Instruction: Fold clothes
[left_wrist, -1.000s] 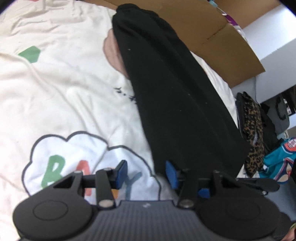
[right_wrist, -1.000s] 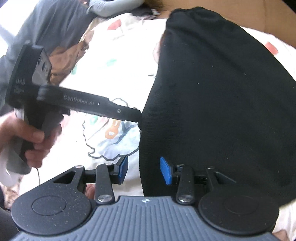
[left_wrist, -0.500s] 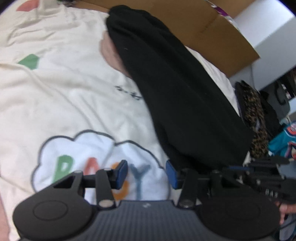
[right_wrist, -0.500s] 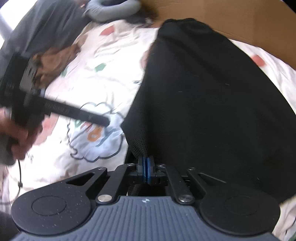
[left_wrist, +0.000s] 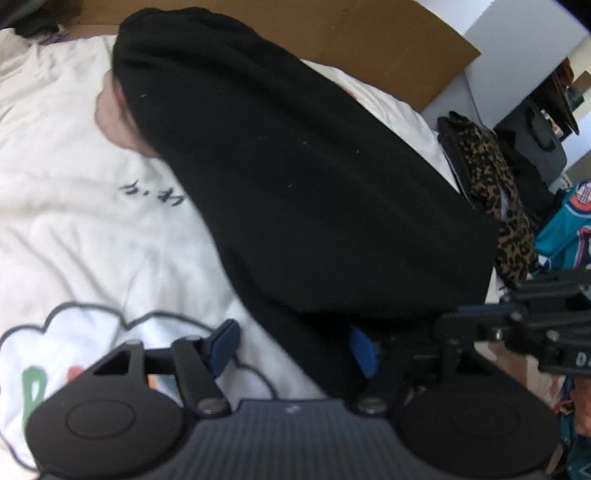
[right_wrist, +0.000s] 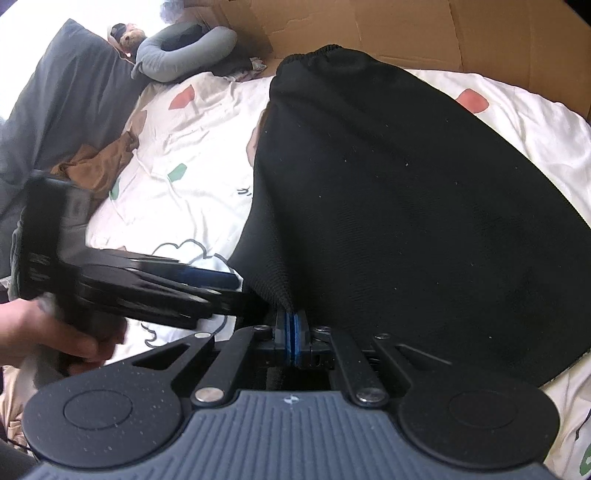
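Note:
A black garment (left_wrist: 314, 192) lies spread on a white printed bedsheet (left_wrist: 74, 206), its elastic waistband at the far end. My right gripper (right_wrist: 291, 332) is shut on the garment's (right_wrist: 406, 203) near left corner, and the cloth rises into the blue pads. My left gripper (left_wrist: 294, 347) sits close beside it; its jaws are opening, with the garment's near edge lying between the blue pads, and the left pad stands off the cloth. In the right wrist view a hand holds the left gripper (right_wrist: 236, 291) at the lower left. The right gripper's body (left_wrist: 517, 325) shows at the left view's right edge.
Brown cardboard (right_wrist: 369, 26) stands behind the bed. A grey pillow (right_wrist: 55, 92), a grey neck pillow (right_wrist: 184, 48) and a crumpled brown cloth (right_wrist: 99, 162) lie at the left. A leopard-print garment (left_wrist: 491, 177) and a teal jersey (left_wrist: 569, 229) sit off the bed's right side.
My right gripper has closed on the garment's near left corner. My left gripper has slid right to that corner, rolled a little, and its jaws have widened around the cloth edge.

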